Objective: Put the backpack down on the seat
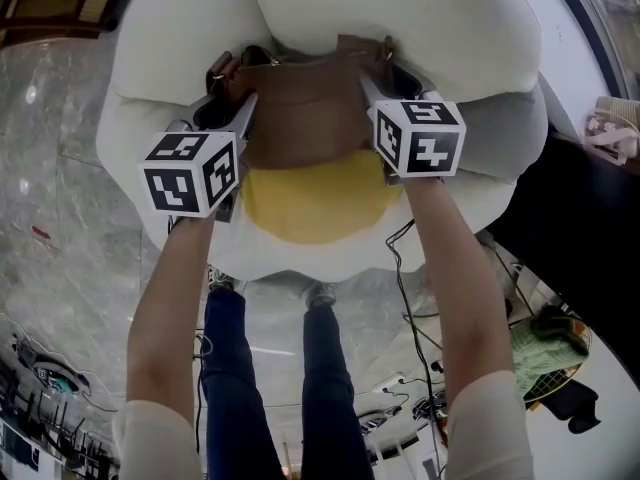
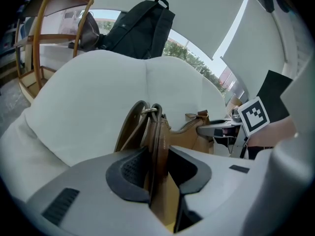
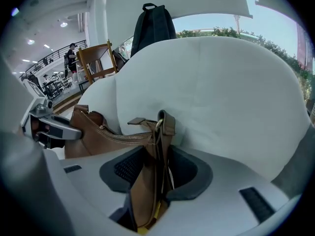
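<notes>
Head view, nearest first: two bare forearms (image 1: 165, 298) reach forward, each hand behind a marker cube (image 1: 190, 173). Beyond the cubes, the left claw (image 1: 232, 86) and the right claw (image 1: 385, 73) grip opposite ends of the brown leather backpack (image 1: 305, 108).

In the left gripper view, the left claw (image 2: 157, 173) is clenched on the backpack (image 2: 157, 132). Its dark pads (image 2: 130, 171) press on a flat fold of leather and strap that rises to a metal ring (image 2: 150, 111). In the right gripper view, the right claw (image 3: 156, 173) is likewise clenched on the backpack (image 3: 98, 136). It pinches the side panel and strap just below the gold zipper (image 3: 118, 136). Each claw also shows in the other's view, holding the far end.

The backpack hangs upright between the two claws, over the yellow cushion (image 1: 315, 208) of the seat (image 1: 150, 108) and close against its puffy white backrest (image 1: 330, 8). Whether its bottom touches the cushion cannot be told.

Below the seat's front edge are the person's legs (image 1: 225, 368) in blue jeans, standing on a pale marble floor (image 1: 60, 218) with black cables (image 1: 405, 298) lying to the right.

Behind the backrest, a black bag (image 3: 153, 26) stands up above its top edge. A wooden frame (image 2: 42, 38) stands off to the left, with bright windows and trees beyond.
</notes>
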A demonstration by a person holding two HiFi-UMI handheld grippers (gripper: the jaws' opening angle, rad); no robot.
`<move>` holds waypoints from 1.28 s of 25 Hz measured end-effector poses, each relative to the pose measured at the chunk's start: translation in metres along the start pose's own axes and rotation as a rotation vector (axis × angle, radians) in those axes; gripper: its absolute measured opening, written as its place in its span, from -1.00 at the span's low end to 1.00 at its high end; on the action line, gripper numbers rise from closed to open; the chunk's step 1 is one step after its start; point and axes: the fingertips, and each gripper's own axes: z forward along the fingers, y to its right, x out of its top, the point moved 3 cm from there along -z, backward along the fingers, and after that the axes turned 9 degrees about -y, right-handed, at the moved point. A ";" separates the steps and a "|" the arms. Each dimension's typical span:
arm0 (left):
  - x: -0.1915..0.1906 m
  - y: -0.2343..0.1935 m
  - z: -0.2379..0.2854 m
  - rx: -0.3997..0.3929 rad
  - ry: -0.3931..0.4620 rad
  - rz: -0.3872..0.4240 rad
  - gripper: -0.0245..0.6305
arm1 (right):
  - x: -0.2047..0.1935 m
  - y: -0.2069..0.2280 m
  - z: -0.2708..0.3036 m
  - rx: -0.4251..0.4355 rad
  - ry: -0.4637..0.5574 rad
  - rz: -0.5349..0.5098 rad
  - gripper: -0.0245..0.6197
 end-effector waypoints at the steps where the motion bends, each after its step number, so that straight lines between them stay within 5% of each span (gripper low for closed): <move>1: 0.000 -0.001 0.001 0.000 0.002 -0.003 -0.61 | 0.000 0.000 0.002 0.000 -0.003 0.003 -0.40; 13: 0.004 -0.007 0.004 -0.039 0.044 -0.036 -0.56 | 0.002 0.004 0.006 -0.034 -0.011 0.046 -0.37; 19: -0.004 -0.006 -0.001 -0.021 0.046 -0.032 -0.26 | -0.002 0.004 -0.004 -0.045 0.036 0.071 -0.28; 32: -0.007 -0.004 -0.043 0.051 0.099 0.014 -0.33 | -0.006 0.000 -0.039 -0.051 0.061 0.038 -0.31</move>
